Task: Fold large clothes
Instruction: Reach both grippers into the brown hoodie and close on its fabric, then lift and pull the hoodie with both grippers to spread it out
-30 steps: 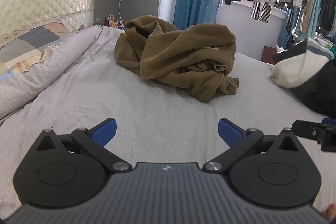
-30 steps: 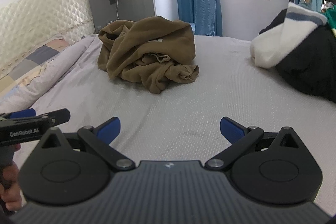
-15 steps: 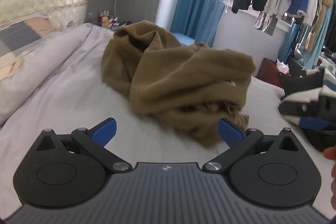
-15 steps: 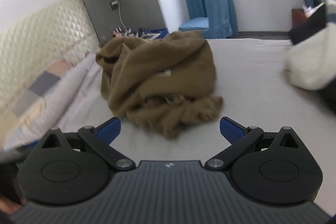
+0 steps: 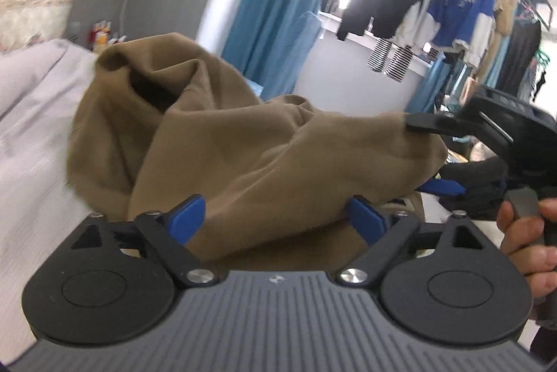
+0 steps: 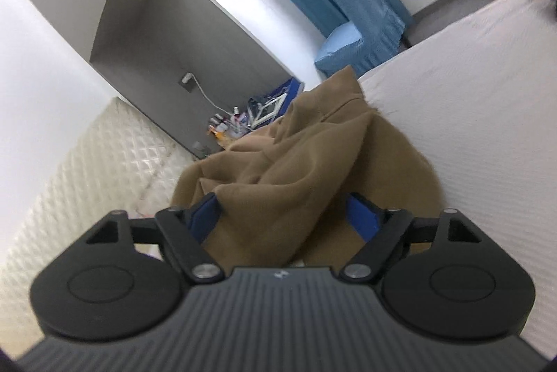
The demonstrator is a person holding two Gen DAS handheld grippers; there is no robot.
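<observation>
Both grippers have travelled across the bed since a second ago and are now sitting at the crumpled brown garment, which is lying mid-bed, near the pillow end. Left gripper has its jaws just closing, cloth bulging between the blue pads, not yet clearly pinched. Right gripper, rolled sideways, is also narrowing around a fold; whether its pads are pressing is unclear. A hand is holding its handle.

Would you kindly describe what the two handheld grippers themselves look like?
Both the left gripper and right gripper match: a ribbed grey body with a small white logo, two round black discs, black linkage arms on silver pivots, and blue pads on the jaws. No cables or sleeves show.
</observation>
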